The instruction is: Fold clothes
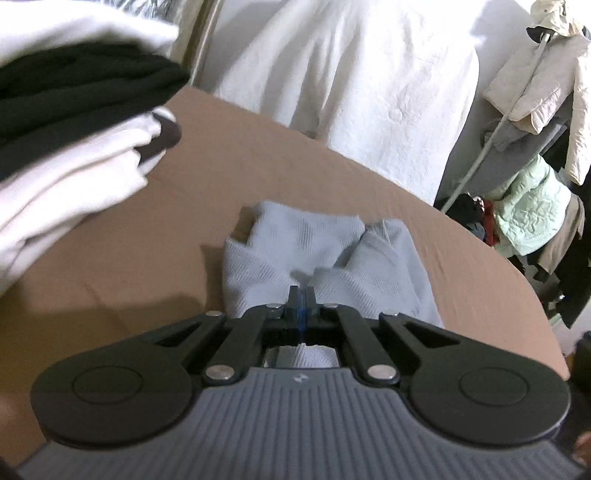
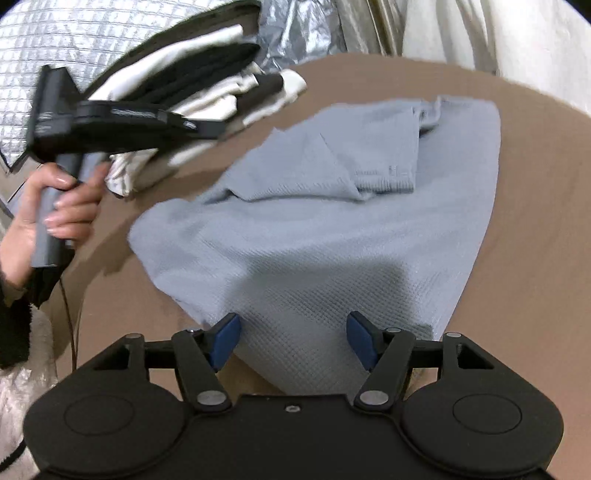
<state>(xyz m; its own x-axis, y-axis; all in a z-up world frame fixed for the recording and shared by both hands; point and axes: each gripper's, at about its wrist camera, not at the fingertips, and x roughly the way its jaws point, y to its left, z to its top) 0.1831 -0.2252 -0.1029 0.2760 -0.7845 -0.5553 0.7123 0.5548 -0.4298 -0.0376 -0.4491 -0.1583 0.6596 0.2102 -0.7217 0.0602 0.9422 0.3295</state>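
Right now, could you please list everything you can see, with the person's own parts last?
knit garment: one, light blue, partly folded on the brown surface, centre.
brown surface: one, under all the clothes.
folded clothes stack: one, white and black, left of the garment.
white sheet: one, behind the surface.
hanging jackets: several, cream and mint, far right.
left gripper: black, shut over the garment.
right gripper: black, blue pads, open.
hand: one, on the left gripper's handle.

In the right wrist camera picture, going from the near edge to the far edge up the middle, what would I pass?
Right hand-held gripper, jaws open → light blue knit garment → bare brown table surface → white cloth at the far edge.
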